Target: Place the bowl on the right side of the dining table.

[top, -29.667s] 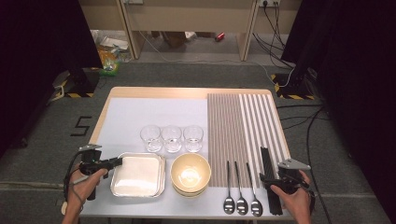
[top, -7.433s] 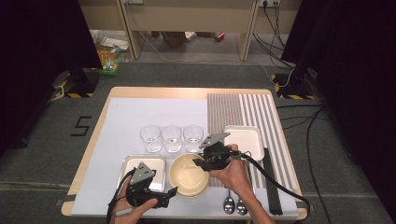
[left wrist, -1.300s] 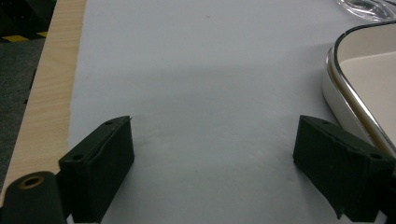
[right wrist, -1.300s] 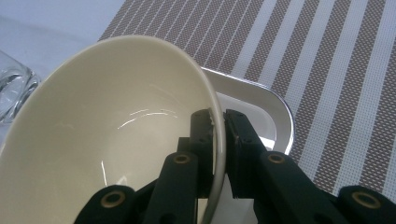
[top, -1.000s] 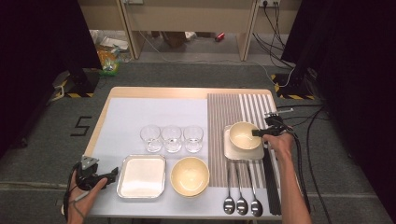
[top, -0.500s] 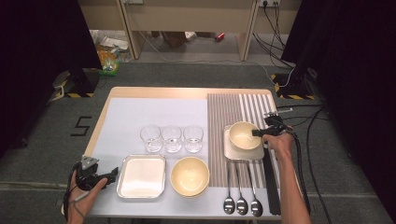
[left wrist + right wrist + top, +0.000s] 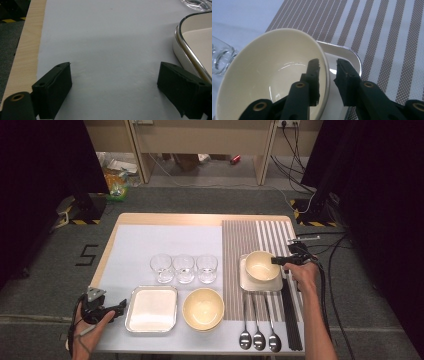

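Now bowl point(image 7: 274, 75) rim btwn right gripper point(image 7: 328, 67) jaws, jaws apart.

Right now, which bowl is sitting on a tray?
The smaller cream bowl on the striped mat, resting on the white tray by the right gripper. The other bowl sits straight on the table.

We cannot tell whether the right hand-held gripper point(image 7: 328, 63) touches the bowl point(image 7: 269, 75) rim, whose near side leaves the frame.
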The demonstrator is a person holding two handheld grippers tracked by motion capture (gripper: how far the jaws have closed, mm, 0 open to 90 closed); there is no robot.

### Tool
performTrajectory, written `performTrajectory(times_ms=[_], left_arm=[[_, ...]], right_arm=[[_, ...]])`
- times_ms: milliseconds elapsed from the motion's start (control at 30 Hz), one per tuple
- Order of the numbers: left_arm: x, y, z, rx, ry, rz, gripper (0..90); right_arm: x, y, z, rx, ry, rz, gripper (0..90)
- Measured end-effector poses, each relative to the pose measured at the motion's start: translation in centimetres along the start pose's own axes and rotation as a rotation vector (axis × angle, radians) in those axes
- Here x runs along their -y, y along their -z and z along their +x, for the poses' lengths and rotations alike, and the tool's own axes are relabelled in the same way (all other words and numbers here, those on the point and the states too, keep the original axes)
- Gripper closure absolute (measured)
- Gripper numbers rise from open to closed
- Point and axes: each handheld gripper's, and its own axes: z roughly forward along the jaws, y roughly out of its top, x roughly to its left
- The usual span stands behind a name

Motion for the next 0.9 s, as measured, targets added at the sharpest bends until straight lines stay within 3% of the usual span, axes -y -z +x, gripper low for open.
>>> performTrajectory(times_ms=[167, 333, 600, 900], left_arm=[[0.0, 0.0, 0.0, -0.001, 0.000, 0.000, 11.2], [0.0, 0.0, 0.0, -0.001, 0.000, 0.001, 11.2], [0.0, 0.0, 0.0, -0.001, 0.000, 0.001, 11.2], [0.0, 0.0, 0.0, -0.001, 0.000, 0.000, 11.2]], right_arm=[[0.3, 1.6, 0.0, -0.023, -0.028, -0.043, 60.0], [0.5, 2.9, 0.6, -0.028, -0.009, -0.067, 52.0], [1.5, 4.8, 1.2, -0.041, -0.002, -0.094, 46.6], [2.3, 5.8, 2.0, -0.055, 0.014, -0.107, 37.7]])
